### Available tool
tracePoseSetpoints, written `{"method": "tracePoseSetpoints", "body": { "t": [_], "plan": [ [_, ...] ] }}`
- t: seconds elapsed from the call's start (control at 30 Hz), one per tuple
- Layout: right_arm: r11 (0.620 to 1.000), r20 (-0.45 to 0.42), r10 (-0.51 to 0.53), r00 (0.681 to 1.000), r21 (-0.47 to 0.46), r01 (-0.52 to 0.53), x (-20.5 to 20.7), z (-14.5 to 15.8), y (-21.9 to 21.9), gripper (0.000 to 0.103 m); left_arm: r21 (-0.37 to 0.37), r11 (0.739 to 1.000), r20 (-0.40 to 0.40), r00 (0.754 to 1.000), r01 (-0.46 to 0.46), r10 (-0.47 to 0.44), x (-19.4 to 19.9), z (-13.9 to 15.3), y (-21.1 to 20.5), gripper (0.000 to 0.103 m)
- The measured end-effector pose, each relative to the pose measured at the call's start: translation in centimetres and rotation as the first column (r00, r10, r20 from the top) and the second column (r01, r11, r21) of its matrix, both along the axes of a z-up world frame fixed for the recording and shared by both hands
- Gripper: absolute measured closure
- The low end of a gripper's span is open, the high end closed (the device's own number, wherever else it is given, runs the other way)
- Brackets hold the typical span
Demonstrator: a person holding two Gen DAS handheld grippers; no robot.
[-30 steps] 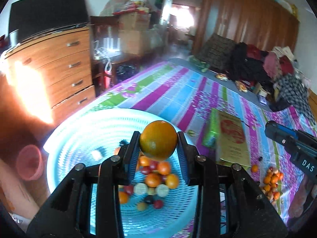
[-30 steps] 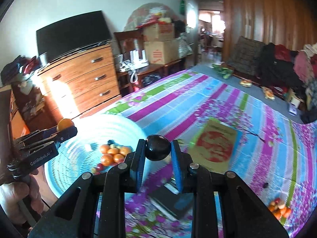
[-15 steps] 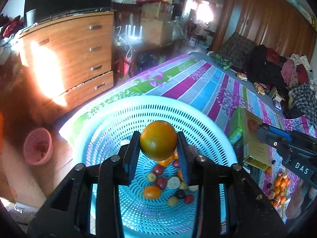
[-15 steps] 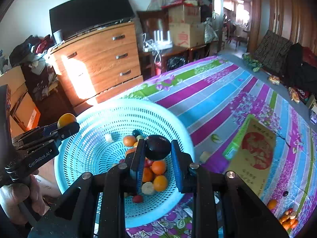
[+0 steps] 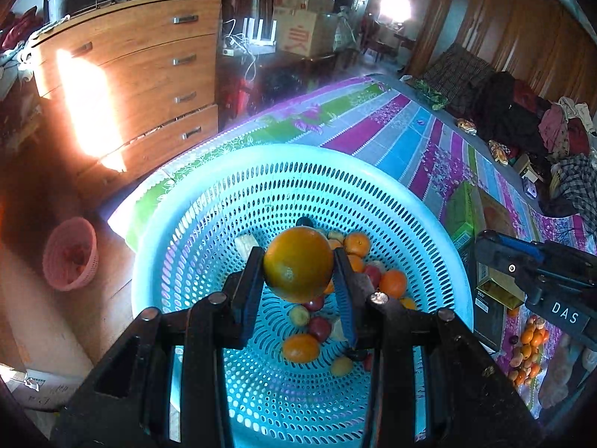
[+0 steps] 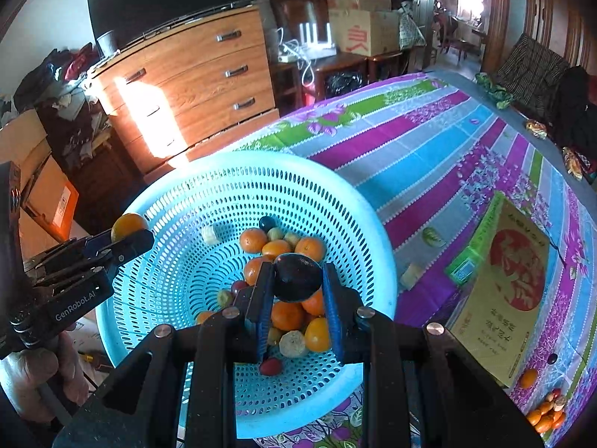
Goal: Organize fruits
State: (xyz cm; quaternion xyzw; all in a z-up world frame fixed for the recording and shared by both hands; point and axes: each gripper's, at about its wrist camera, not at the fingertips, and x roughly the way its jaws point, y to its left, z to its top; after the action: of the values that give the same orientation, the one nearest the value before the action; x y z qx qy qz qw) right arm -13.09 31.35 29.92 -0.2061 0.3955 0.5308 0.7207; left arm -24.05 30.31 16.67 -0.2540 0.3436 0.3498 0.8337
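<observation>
- Left wrist view: at the far left of the frame we see a pink basket (image 5: 70, 254) on the wooden floor, well apart from the bed, with a wooden dresser (image 5: 127, 86) above it in the upper left.
- At the centre our left gripper (image 5: 298, 291) has its jaws pressed on an orange (image 5: 298, 268), held above the inside of the blue perforated basket (image 5: 209, 224). The basket's left rim hangs past the edge of the bed, and its left inner wall is bare.
- Loose fruit (image 5: 317, 321) lies in the lower right of the basket bowl, directly below and behind the held orange.
- To the right, just beside the basket rim, a green and gold box (image 5: 466, 216) lies on the striped bedsheet (image 5: 395, 130); the right gripper's body reaches in from the right edge over it.
- At the lower right a small heap of fruit (image 5: 526, 351) sits on the sheet.
- Right wrist view: at the left edge the left gripper (image 6: 128, 235) shows side-on with the orange (image 6: 127, 224) at its tip, level with the basket's (image 6: 335, 194) left rim, and a hand (image 6: 37, 373) below it.
- In the middle our right gripper (image 6: 296, 298) is clamped tight on a dark plum (image 6: 296, 278), over the pile of oranges (image 6: 283, 250) in the bowl.
- On the right the sheet (image 6: 410, 142) lies open up to the box (image 6: 511, 280); a few fruits (image 6: 541, 414) sit at the lower right corner.
</observation>
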Motion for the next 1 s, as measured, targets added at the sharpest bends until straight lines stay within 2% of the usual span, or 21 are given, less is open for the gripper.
{"method": "tracePoseSetpoints", "body": {
  "t": [0.33, 1.0],
  "plan": [
    [0.999, -0.011, 0.011, 1.000, -0.033, -0.011, -0.3, -0.9, 0.6, 0.074, -0.011, 1.000, -0.015, 1.000, 0.001, -0.001, 0.1, -0.2, 0.4, 0.066],
    [0.999, -0.019, 0.014, 1.000, -0.040, -0.015, -0.1, -1.4, 0.8, 0.074, -0.029, 1.000, -0.023, 1.000, 0.012, -0.013, 0.4, -0.6, 0.8, 0.067]
  ]
}}
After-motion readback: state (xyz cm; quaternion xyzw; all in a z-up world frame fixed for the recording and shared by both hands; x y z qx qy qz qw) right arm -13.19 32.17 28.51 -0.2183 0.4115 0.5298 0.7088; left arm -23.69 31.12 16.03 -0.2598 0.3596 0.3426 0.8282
